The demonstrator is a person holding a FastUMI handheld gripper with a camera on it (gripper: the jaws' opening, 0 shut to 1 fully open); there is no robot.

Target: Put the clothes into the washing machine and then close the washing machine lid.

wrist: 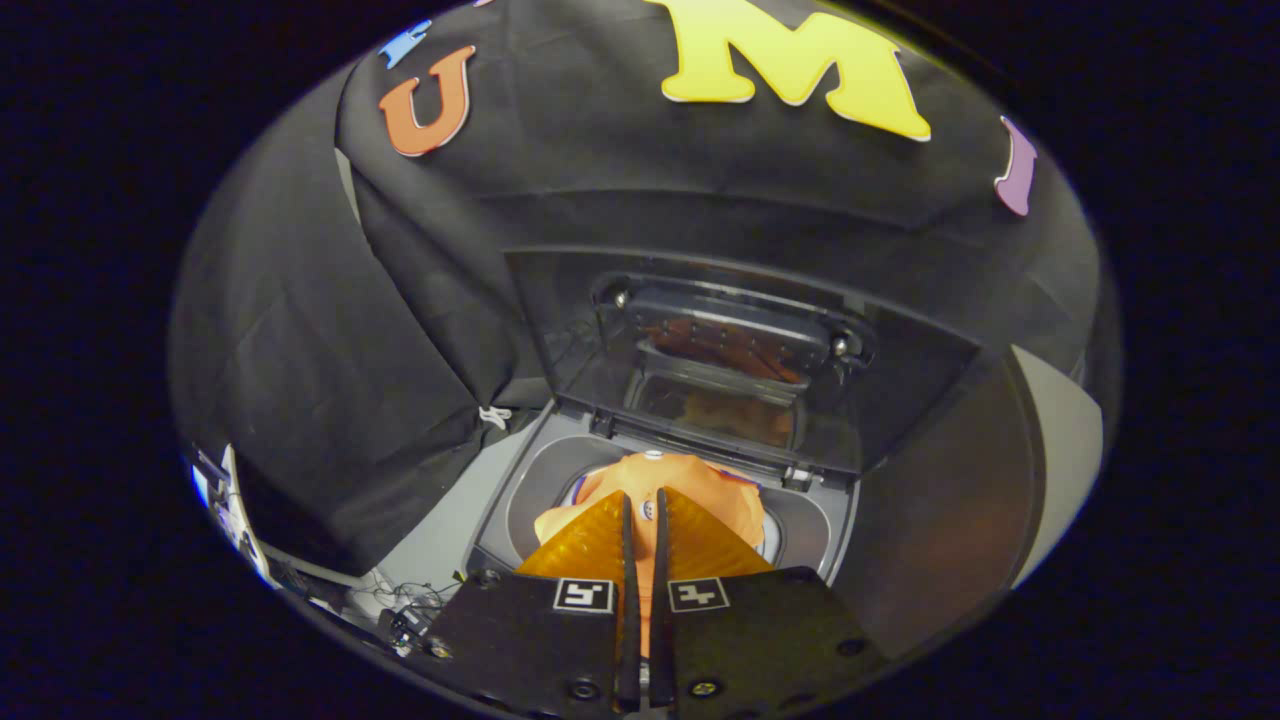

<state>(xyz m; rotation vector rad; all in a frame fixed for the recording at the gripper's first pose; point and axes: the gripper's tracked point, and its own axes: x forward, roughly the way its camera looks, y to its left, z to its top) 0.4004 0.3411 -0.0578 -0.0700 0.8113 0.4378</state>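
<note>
An orange garment [700,478] hangs over the round opening of a grey top-loading washing machine [530,470], just ahead of and under my fingertips. My gripper [643,500] is shut on the garment; a thin strip of orange cloth shows in the narrow slit between the two fingers. The machine's dark glass lid [730,370] stands raised behind the opening and reflects the orange cloth. The drum's inside is hidden by the garment and my fingers.
Black cloth drapes the wall behind and to the left of the machine. A white cord [495,413] hangs by the machine's back left corner. Cables and small devices [405,615] lie on the floor at the left. A grey panel [1065,450] stands to the right.
</note>
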